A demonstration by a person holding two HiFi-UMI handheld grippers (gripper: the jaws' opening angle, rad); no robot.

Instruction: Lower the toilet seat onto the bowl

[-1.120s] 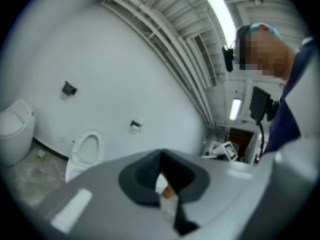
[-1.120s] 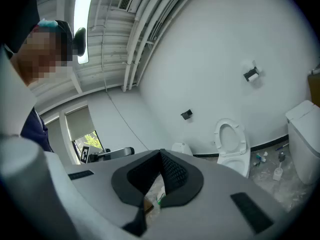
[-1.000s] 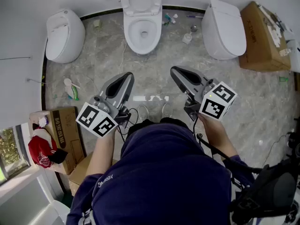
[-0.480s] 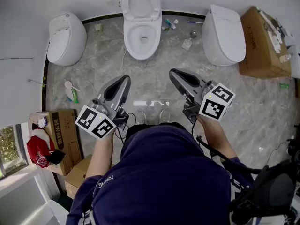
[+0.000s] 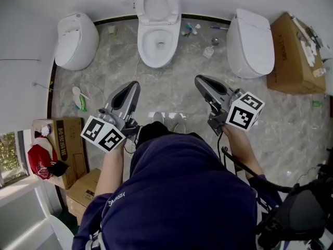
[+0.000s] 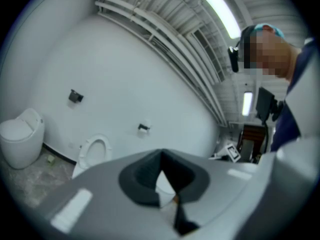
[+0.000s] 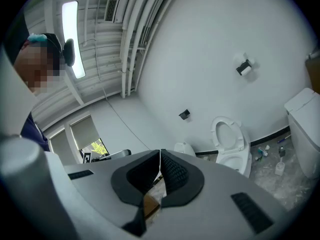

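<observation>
The job has not begun yet. There are 3 toilets along the wall, and the middle toilet is the one with its toilet seat standing up against the wall, with the bowl open below it. The seat needs to come down flat on the bowl, so the whole job is left to do. The person stands well back from the middle toilet and holds 2 grippers out toward it. The left gripper is a bit to the left of the middle toilet and the right gripper a bit to the right, and both are well apart from it. Each gripper has its jaws closed together with nothing between them. I think the person has to walk closer before a gripper can reach the seat. There is a brown box far to the right of the middle toilet, past the right-hand toilet, and another box far to the left and nearer the person. Both boxes have dark print, but it is too small to read. The person's blue sleeve has small white letters that I cannot read either.
</observation>
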